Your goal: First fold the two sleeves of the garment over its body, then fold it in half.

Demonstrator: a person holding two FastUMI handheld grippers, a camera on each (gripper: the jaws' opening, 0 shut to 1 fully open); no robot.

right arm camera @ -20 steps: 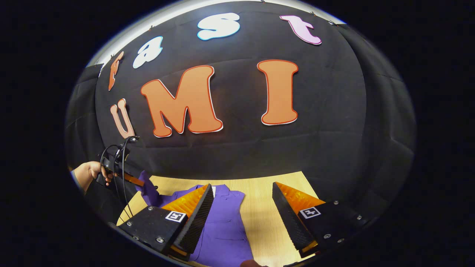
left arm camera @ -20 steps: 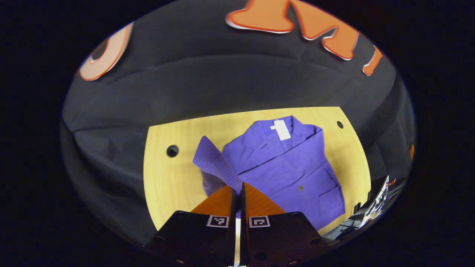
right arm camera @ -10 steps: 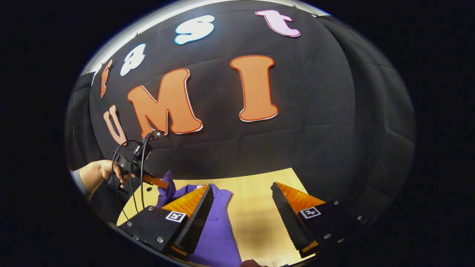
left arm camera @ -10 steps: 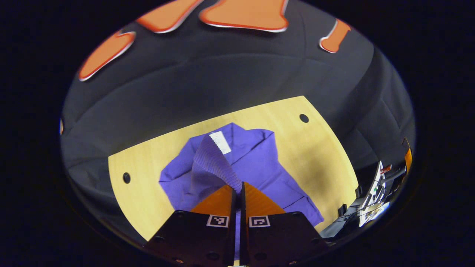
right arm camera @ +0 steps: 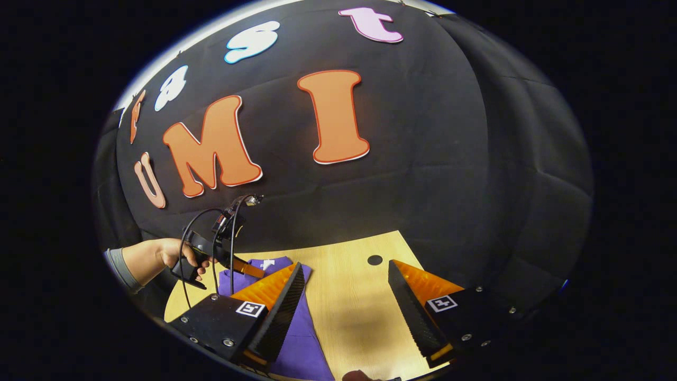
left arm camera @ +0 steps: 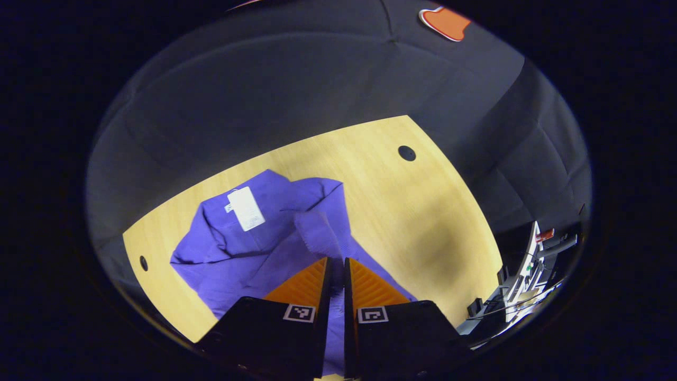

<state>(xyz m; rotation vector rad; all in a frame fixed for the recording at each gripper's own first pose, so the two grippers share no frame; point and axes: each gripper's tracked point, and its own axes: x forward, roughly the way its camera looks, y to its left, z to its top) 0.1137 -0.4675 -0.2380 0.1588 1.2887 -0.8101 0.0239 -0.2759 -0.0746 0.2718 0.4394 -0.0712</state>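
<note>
From my remote station, the left tool [left arm camera: 336, 264] has its fingers pressed nearly together on the ribbed cuff of the purple garment's sleeve [left arm camera: 323, 238], which lies drawn across the garment [left arm camera: 248, 248] toward its middle. In the left gripper view the garment lies spread on the pale wooden desk [left arm camera: 423, 211], collar toward the booth's far wall, with a white tag [left arm camera: 246, 208] showing inside the neck. A dark round hole [left arm camera: 406, 153] sits in the desk well apart from the cloth on one side, and another hole [left arm camera: 143, 262] sits near the desk's edge on the other. Some equipment [left arm camera: 534, 264] stands beyond the desk's edge at the right of that view. In the right gripper view my right tool [right arm camera: 346, 283] hangs above the desk with its fingers spread wide and nothing between them; the bare wood shows through the gap, and the garment's edge lies under one finger. Farther off in that view, a hand [right arm camera: 177, 256] holds the left tool's handle low over the garment, cables looping up from it. Whether the cuff touches the cloth below, I cannot tell.
</note>
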